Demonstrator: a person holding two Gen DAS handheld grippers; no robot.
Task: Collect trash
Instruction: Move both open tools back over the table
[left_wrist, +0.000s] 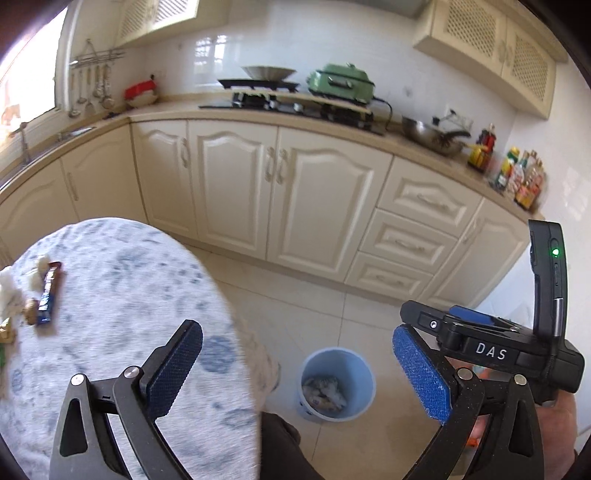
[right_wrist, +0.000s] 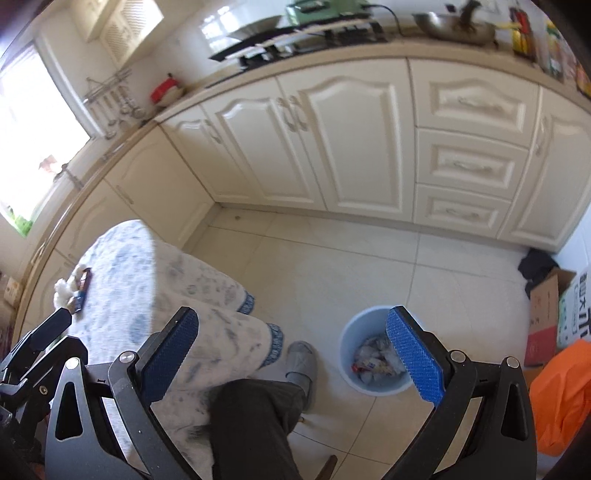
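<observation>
- On the far left of the table, a snack wrapper lies beside crumpled white tissue, well left of the jaws and apart from them.
- The left gripper hangs above the table edge, jaws spread wide with nothing between the pads.
- The blue bin stands on the floor, seen in the gap between those jaws, with trash inside.
- The right gripper is also released and empty; the bin sits just behind its right pad.
</observation>
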